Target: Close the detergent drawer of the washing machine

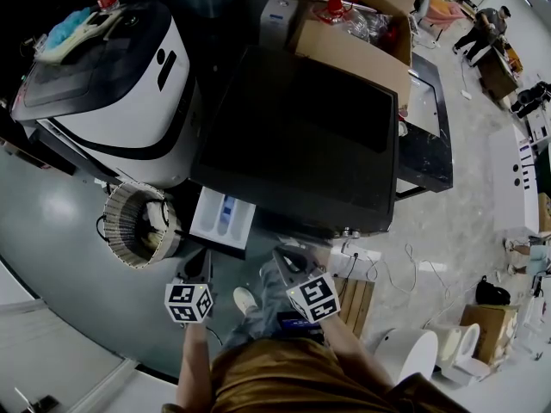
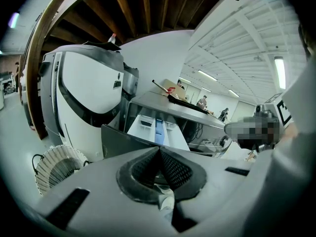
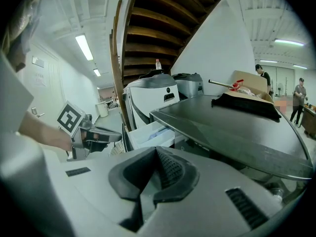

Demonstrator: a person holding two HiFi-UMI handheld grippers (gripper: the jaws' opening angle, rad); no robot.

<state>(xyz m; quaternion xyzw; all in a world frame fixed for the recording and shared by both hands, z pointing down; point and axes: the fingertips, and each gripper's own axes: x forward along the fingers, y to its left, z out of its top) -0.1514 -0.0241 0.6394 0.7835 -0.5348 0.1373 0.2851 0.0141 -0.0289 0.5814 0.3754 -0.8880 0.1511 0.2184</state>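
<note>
The washing machine has a dark flat top. Its white detergent drawer, with a blue compartment, stands pulled out from the front at the left. My left gripper hangs just in front of the drawer, apart from it, jaws shut and empty. My right gripper sits further right, below the machine's front edge, also shut on nothing. The left gripper view has the open drawer straight ahead of the shut left gripper. From the right gripper, the drawer lies ahead and the left gripper at left.
A second white machine stands at the left, with a round wicker basket beside the drawer. A cardboard box sits behind the washer. A power strip and cables lie on the floor at right, by a wooden pallet.
</note>
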